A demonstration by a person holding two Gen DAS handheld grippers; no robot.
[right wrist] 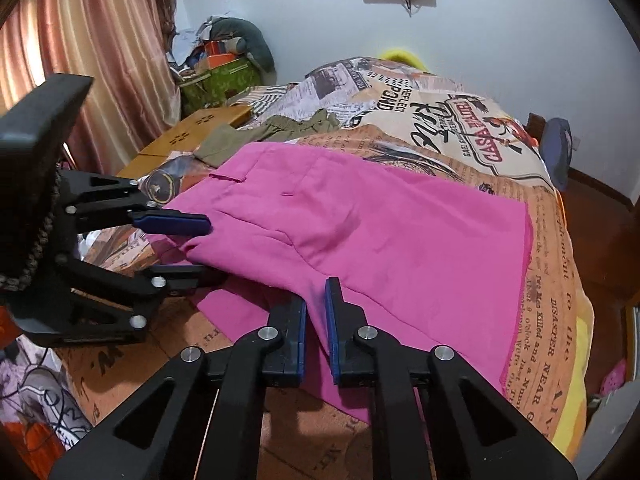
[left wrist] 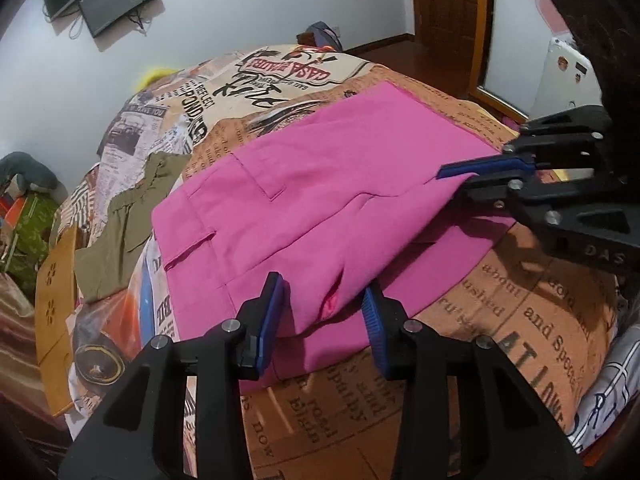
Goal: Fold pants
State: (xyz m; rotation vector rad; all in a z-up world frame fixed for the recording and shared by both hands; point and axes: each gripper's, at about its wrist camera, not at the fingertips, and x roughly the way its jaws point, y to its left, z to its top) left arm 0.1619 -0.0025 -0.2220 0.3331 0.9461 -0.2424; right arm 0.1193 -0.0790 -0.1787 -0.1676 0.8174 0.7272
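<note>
Pink pants (left wrist: 320, 184) lie folded over on the printed bedspread, also seen in the right wrist view (right wrist: 380, 232). My left gripper (left wrist: 326, 316) is open, its blue pads either side of the near folded edge of the pants. It also shows in the right wrist view (right wrist: 192, 246), jaws apart around that edge. My right gripper (right wrist: 316, 316) is nearly closed, with a narrow gap and a fold of pink cloth between its pads. It shows in the left wrist view (left wrist: 460, 178) at the right edge of the pants.
An olive green garment (left wrist: 124, 224) lies on the bed left of the pants. A wooden board (left wrist: 56, 300) stands at the bed's left side. Boxes and clutter (right wrist: 220, 68) sit by the curtain. A wooden floor (right wrist: 600, 232) lies beyond the bed.
</note>
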